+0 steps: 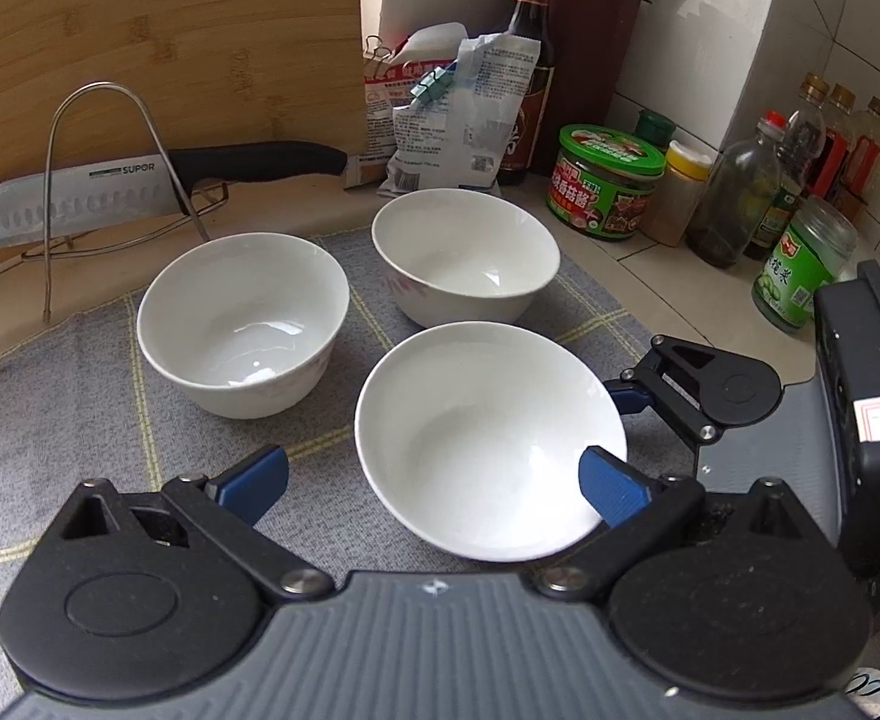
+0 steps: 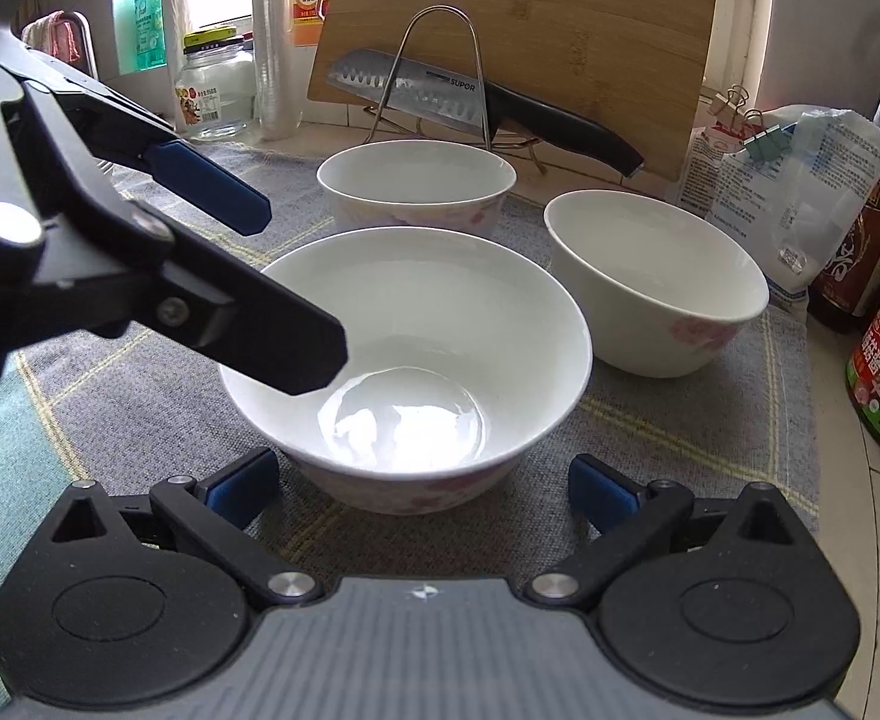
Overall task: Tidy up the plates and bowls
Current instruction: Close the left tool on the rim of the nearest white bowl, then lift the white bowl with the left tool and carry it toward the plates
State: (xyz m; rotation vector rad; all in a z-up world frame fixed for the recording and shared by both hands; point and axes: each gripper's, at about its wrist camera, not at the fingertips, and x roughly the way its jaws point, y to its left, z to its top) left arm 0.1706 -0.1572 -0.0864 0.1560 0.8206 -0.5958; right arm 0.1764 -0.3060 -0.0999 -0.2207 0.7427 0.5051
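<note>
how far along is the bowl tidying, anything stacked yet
Nothing looks done: three white bowls sit apart on the grey cloth, none nested, and no plates are in view. In hand: the left gripper is open with one finger inside the near bowl, its rim between the fingers, not clamped. The right gripper is open, facing it. Left: stacking with the left bowl and far bowl.

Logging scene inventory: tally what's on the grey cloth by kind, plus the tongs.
Bowls: 3 (near bowl, back-left bowl, back-right bowl)
Plates: 0
Tongs: 2 (left tongs, right tongs)
Total: 5
</note>
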